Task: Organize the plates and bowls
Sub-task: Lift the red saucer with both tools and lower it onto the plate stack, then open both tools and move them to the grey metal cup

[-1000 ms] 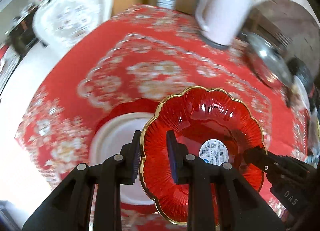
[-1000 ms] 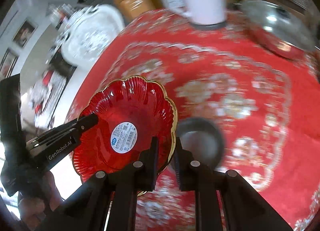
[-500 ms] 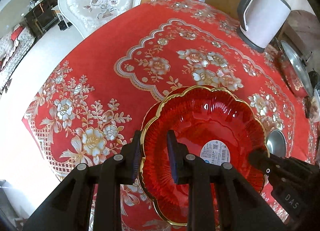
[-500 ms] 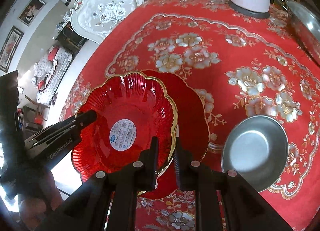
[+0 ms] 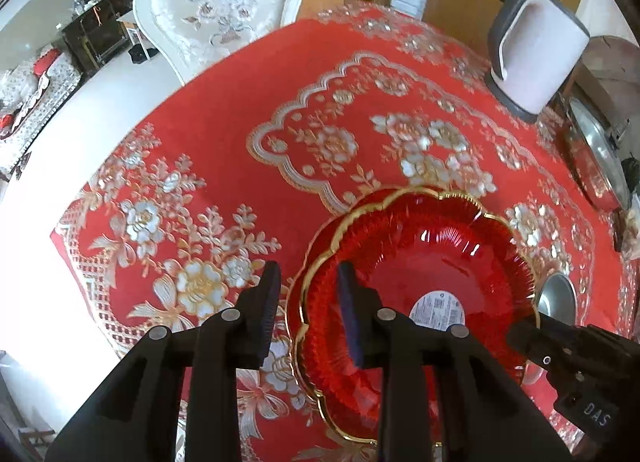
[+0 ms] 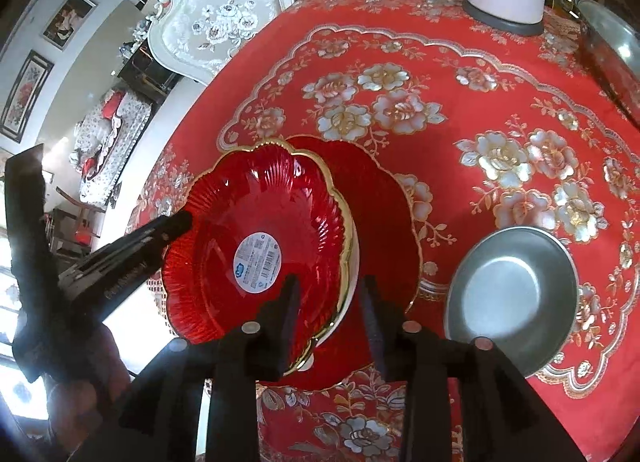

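Both grippers, left gripper (image 5: 308, 312) and right gripper (image 6: 330, 316), stand spread astride the scalloped red glass dish's (image 6: 256, 246) rim at frame centre; stacking looks done, so withdrawing cleanly comes next.

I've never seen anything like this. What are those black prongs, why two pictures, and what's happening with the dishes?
No robot here: a person holds a two-fingered gripper in each hand, each with a camera looking along its fingers. One picture is from the left gripper, the other from the right gripper. Both straddle the rim of a red scalloped glass bowl, jaws open, so neither grips it. The bowl seems to sit on a white plate over a red plate. Nearby on the floral tablecloth: a steel bowl and a white kettle.
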{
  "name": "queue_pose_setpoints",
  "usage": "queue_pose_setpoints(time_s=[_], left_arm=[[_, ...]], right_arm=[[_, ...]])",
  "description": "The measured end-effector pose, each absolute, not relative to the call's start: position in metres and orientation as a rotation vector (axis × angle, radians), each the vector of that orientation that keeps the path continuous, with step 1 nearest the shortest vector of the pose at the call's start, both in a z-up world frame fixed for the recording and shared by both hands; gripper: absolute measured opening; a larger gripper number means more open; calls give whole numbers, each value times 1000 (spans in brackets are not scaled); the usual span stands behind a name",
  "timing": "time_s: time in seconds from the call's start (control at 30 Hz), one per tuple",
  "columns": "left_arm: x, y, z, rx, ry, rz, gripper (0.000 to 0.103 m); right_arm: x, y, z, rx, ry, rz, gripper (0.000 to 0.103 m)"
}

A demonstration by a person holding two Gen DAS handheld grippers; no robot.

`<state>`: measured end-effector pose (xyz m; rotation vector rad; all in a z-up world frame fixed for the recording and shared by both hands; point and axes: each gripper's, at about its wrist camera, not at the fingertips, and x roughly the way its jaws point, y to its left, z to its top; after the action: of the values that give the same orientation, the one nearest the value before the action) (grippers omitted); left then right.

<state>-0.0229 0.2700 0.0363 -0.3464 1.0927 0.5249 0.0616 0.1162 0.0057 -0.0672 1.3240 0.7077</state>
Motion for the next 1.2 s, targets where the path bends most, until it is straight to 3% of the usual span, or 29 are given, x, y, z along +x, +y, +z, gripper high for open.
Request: queue_pose_setpoints(time_s=[0.37, 0.5, 1.2], left_arm=[[-7, 233, 58, -287, 1080, 440, 27], [4, 207, 64, -236, 1075, 391, 47], [35, 123, 72, -174, 1093, 205, 48]], right_arm=[[65, 83, 25, -32, 1287, 655, 34], [69, 62, 29, -5, 1277, 612, 38], [73, -43, 26, 120, 1274, 410, 46]])
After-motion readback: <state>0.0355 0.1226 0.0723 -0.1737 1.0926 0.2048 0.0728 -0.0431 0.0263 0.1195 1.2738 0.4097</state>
